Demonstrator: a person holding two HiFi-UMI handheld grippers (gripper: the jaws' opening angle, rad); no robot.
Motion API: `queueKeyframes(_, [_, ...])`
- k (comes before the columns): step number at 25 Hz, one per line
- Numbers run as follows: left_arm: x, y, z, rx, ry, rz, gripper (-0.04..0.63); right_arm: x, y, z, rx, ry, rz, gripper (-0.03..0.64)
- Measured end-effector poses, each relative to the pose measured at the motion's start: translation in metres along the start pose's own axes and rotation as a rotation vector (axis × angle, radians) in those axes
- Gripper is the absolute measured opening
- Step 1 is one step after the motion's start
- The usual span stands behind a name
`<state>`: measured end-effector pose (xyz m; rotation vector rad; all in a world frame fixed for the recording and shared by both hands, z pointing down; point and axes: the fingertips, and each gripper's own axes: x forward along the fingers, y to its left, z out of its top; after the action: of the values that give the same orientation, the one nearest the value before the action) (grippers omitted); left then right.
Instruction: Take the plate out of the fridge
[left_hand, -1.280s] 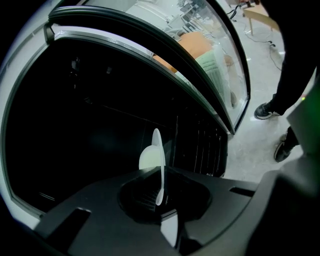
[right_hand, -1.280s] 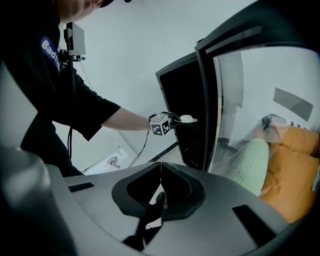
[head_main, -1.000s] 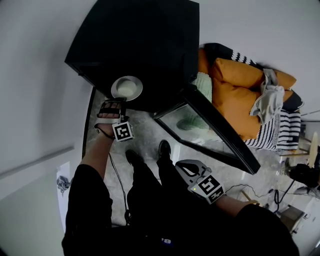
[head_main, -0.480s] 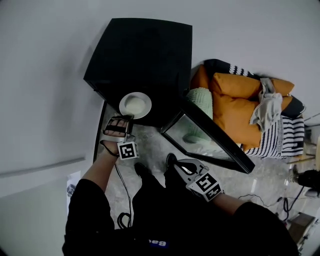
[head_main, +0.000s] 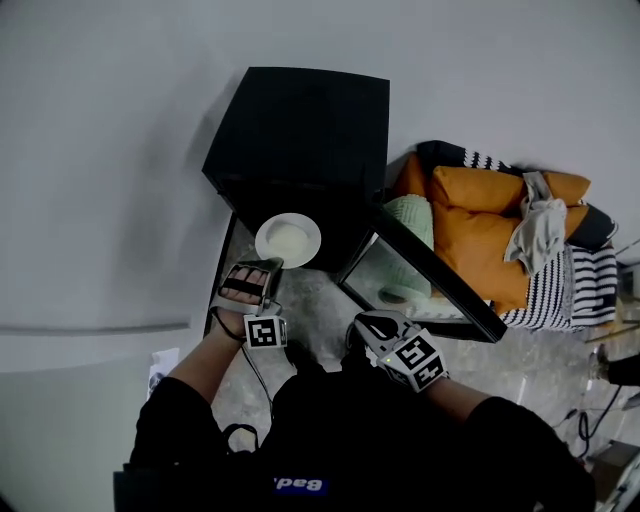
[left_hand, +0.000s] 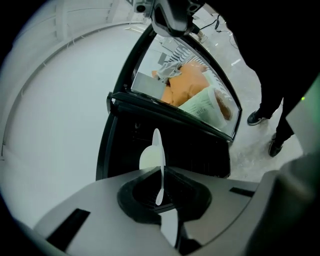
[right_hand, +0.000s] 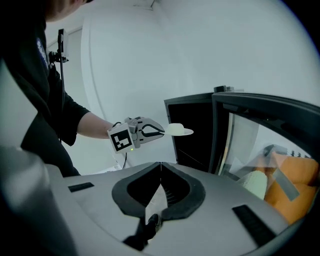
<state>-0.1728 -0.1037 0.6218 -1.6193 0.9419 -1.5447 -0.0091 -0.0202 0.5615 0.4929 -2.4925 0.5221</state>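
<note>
A small white plate (head_main: 288, 240) hangs level in front of the black fridge's (head_main: 300, 140) open, dark inside. My left gripper (head_main: 268, 263) is shut on its near rim. In the left gripper view the plate (left_hand: 150, 156) shows edge-on, pinched between the jaws of the left gripper (left_hand: 161, 169). The right gripper view shows the left gripper (right_hand: 160, 131) holding the plate (right_hand: 179, 130) out beside the fridge opening. My right gripper (head_main: 366, 323) sits low near the glass door (head_main: 430, 285), shut with nothing in it; in its own view the right gripper (right_hand: 160, 164) has its jaws touching.
The fridge's glass door (right_hand: 235, 135) stands open to the right. Behind it is a couch with orange cushions (head_main: 480, 215), a pale green cushion (head_main: 410, 215) and a striped blanket (head_main: 590, 280). A white wall (head_main: 120, 150) runs along the left. A cable (head_main: 240, 435) lies on the floor.
The plate, held in the left gripper, has come a little further out of the fridge front. The right gripper has moved in closer to the left one.
</note>
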Motion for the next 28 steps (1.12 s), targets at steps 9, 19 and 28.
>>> queueKeyframes(9, [-0.045,0.047,0.0,0.025,-0.034,0.042,0.015,0.011,0.01,0.036,-0.047,-0.068,0.016,0.011])
queueKeyframes(19, [-0.073,0.109,-0.015,0.05,-0.046,0.122,0.015,0.025,0.003,0.065,-0.052,-0.118,0.009,0.011])
queueKeyframes(28, [-0.08,0.15,-0.017,0.064,-0.057,0.185,0.015,0.03,-0.001,0.085,-0.076,-0.151,0.003,0.011])
